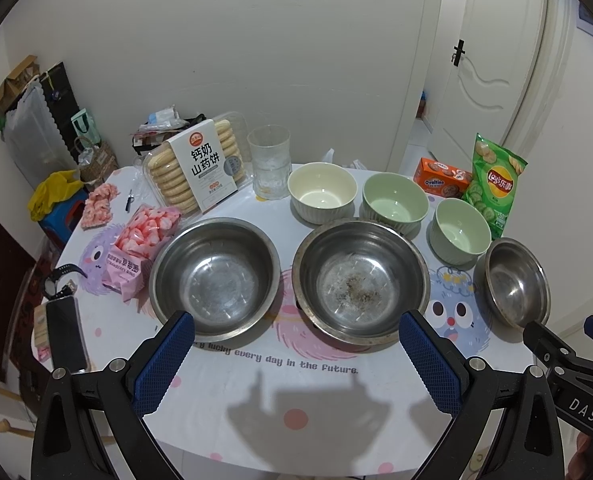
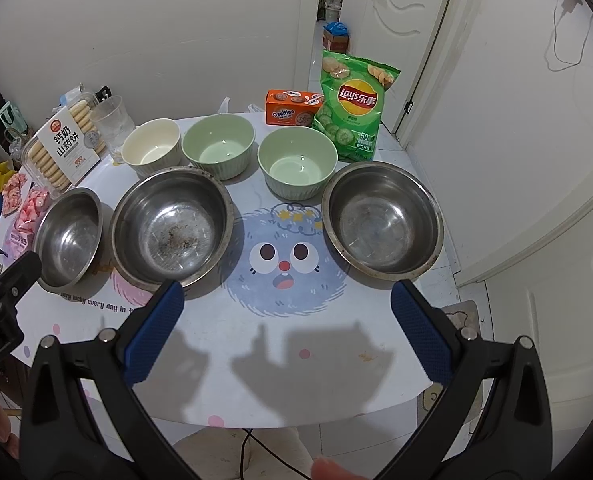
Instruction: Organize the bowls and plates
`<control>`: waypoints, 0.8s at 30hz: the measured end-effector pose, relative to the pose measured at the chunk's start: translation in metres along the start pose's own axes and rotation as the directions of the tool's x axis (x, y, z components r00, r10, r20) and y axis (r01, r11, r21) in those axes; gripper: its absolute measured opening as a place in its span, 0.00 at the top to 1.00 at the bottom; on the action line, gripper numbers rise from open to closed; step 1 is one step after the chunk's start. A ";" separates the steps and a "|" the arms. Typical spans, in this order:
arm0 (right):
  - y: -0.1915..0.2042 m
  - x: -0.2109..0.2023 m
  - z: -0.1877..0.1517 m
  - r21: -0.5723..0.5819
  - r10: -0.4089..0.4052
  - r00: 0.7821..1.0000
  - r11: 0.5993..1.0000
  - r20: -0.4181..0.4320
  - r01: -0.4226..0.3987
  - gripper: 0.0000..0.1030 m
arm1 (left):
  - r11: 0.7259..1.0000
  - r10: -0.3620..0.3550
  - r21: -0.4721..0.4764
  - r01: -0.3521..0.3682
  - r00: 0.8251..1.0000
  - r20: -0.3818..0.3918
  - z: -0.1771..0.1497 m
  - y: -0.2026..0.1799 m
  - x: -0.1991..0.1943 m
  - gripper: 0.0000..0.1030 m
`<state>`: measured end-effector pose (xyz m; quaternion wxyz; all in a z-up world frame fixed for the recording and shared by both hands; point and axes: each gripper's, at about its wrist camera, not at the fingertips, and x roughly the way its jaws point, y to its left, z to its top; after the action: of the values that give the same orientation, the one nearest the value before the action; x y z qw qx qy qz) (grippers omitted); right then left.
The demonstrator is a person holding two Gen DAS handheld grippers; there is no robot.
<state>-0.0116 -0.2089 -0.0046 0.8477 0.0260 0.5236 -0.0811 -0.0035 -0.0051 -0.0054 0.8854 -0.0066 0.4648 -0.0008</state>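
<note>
left wrist view: the left gripper point(image 1: 296, 350) hangs over the near edge of the table point(image 1: 280, 396), its blue pads spread wide with nothing between them; straight ahead stand two steel bowls side by side, the left steel bowl point(image 1: 215, 276) clean inside, the middle steel bowl point(image 1: 361, 282) speckled with dark residue on its floor; a third, the right steel bowl point(image 1: 517, 282), stands apart near the right edge; behind them is a row of three ceramic bowls, the cream bowl point(image 1: 322, 192) and two green ones, the middle green bowl point(image 1: 395, 202) just behind the middle steel bowl's rim, and the right green bowl point(image 1: 460, 230); a glass point(image 1: 269, 166), a biscuit box point(image 1: 200, 166), a pink snack bag point(image 1: 142, 246) and a chip bag point(image 1: 496, 184) crowd the far and left sides; no plates show.

right wrist view: the right gripper point(image 2: 286, 320) is likewise spread wide and empty, hovering above the blue cartoon print between the middle steel bowl point(image 2: 171, 226) and the right steel bowl point(image 2: 382, 220); the right green bowl point(image 2: 296, 164) stands just behind.

risks, as i judge them: a thin, slick steel rim could slip from the pads or tip the bowl if pinched off balance; nesting onto the residue would dirty a clean bowl; the ceramic bowls could chip if dropped into each other; a wide swing could knock the glass or the right steel bowl off its edge.
</note>
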 end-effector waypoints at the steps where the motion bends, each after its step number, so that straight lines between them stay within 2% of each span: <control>1: 0.000 0.000 0.000 0.000 -0.001 1.000 1.000 0.000 0.001 0.00 | 1.000 0.000 -0.001 0.000 1.000 0.000 0.000 0.000 0.000 0.00; 24: -0.006 0.002 -0.004 0.003 0.000 1.000 1.000 -0.006 0.000 0.00 | 1.000 -0.003 0.001 0.003 1.000 -0.003 -0.005 -0.007 -0.001 0.00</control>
<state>-0.0153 -0.2141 -0.0079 0.8461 0.0274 0.5260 -0.0816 -0.0082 -0.0117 -0.0076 0.8847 -0.0068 0.4660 -0.0025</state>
